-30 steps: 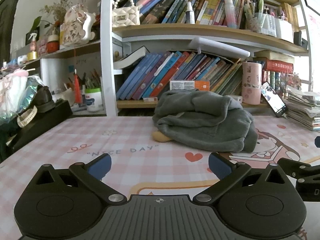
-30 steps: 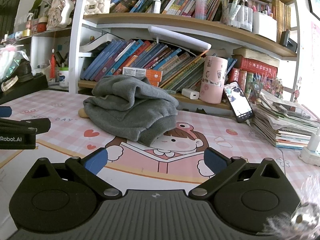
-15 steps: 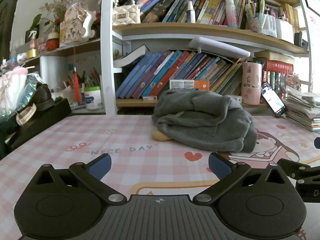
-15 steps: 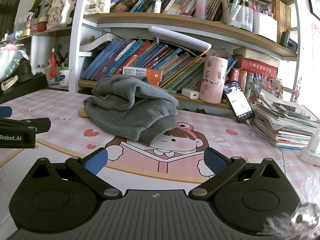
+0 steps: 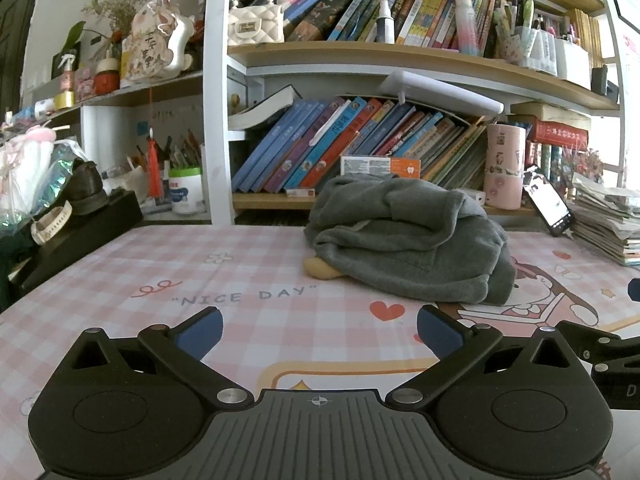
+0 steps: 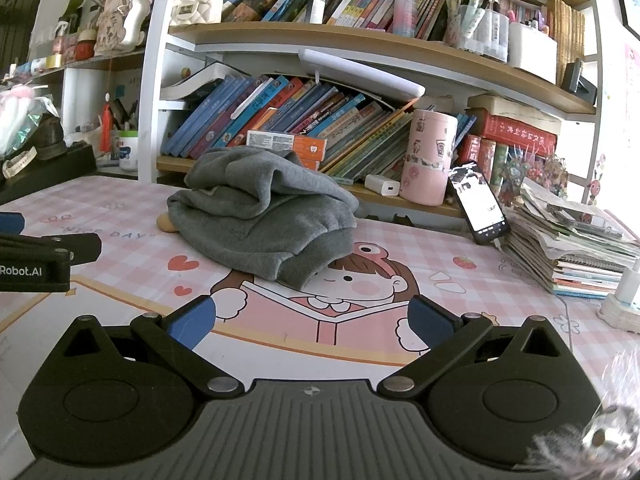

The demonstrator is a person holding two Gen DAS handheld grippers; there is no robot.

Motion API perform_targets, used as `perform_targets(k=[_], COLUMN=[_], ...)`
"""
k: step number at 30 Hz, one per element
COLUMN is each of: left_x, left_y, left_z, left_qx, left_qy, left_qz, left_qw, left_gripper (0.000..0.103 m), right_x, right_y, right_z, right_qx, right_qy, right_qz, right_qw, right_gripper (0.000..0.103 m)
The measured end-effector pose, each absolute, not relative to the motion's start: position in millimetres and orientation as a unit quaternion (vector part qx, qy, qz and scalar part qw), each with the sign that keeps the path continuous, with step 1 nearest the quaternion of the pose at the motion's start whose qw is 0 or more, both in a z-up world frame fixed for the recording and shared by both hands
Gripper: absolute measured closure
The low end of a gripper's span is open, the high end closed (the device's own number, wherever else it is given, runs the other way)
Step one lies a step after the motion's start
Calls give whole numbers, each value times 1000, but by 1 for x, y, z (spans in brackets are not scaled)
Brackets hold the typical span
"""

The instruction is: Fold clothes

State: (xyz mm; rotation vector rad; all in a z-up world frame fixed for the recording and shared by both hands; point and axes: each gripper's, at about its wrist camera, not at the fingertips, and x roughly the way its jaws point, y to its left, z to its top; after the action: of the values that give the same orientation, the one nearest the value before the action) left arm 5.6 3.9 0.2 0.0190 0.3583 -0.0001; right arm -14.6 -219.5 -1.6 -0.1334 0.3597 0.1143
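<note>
Left wrist view first: our left gripper (image 5: 318, 330) has its jaws spread wide with nothing between them, hovering low over the pink checked desk mat (image 5: 160, 264). The grey sweatshirt (image 5: 404, 240) sits in a rumpled heap at about 1 o'clock from the fingers, well apart from them, with some yellowish thing (image 5: 318, 270) poking out from under its left edge, can't tell what it is. The tip of the right gripper (image 5: 612, 360) peeks in at 3 o'clock. So as far as we can judge, the folding hasn't really started: nothing gripped, nothing laid flat, whole job still ahead. Compared with a second ago, this view has barely changed, maybe a tiny drift, the heap looks the same. Right wrist view: the right gripper is also wide open and empty, and the sweatshirt lies at roughly 11 o'clock, again clear of the fingers, in front of the bookshelf (image 6: 360, 40). A phone (image 6: 478, 206) leans at 1 o'clock beside a pink tumbler (image 6: 428, 158), and the left gripper shows at 9 o'clock. Same story against the earlier frame here: basically no change, both tools just parked short of the cloth.
</note>
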Motion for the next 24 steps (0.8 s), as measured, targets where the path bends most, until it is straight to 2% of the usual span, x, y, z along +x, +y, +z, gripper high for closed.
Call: perform_targets(k=[24], left_x=[6], left_y=[4], left_z=[1], left_qx=[7], left_qy=[181], left_qz=[0], left_qw=[984], left_gripper=[0], right_x=[-14], right_y=[-218], right_z=[-1], right_qx=[-72], right_qy=[180], right_qz=[61], right_qw=[979], right_gripper=[0])
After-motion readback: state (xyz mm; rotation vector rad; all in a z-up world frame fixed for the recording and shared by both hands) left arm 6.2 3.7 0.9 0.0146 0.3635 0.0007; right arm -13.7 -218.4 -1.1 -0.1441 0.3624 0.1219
